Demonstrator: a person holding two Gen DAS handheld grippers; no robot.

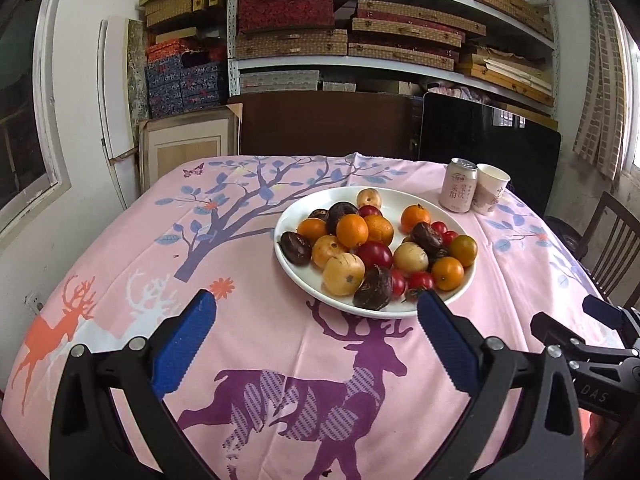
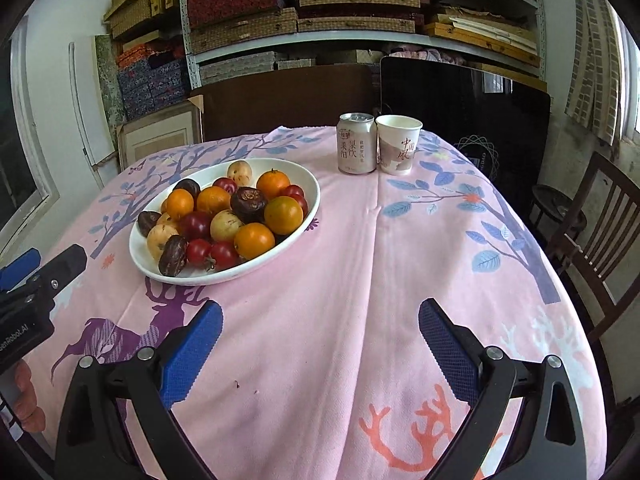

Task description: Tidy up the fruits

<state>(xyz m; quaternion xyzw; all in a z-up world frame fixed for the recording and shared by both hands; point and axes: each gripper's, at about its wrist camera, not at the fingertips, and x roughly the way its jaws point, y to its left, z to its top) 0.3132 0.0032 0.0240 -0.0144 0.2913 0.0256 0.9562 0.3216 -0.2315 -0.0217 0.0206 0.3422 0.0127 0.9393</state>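
A white plate [image 1: 292,204] [image 2: 308,178] sits on the pink deer-print tablecloth, piled with mixed fruit: oranges [image 1: 352,231] [image 2: 283,209], red cherry tomatoes [image 1: 374,255] [image 2: 199,251], pale yellow round fruits [image 1: 343,274] [image 2: 227,225] and dark wrinkled passion fruits [image 1: 373,288] [image 2: 248,199]. My left gripper [image 1: 316,300] is open, hovering just short of the plate's near rim, nothing between its blue pads. My right gripper [image 2: 320,310] is open over bare cloth, right of and nearer than the plate. Each gripper shows at the edge of the other's view.
A drink can [image 1: 458,185] [image 2: 357,143] and a paper cup [image 1: 491,189] [image 2: 398,144] stand side by side at the table's far right. A wooden chair [image 2: 592,248] is beside the table on the right. Shelves of boxes fill the back wall.
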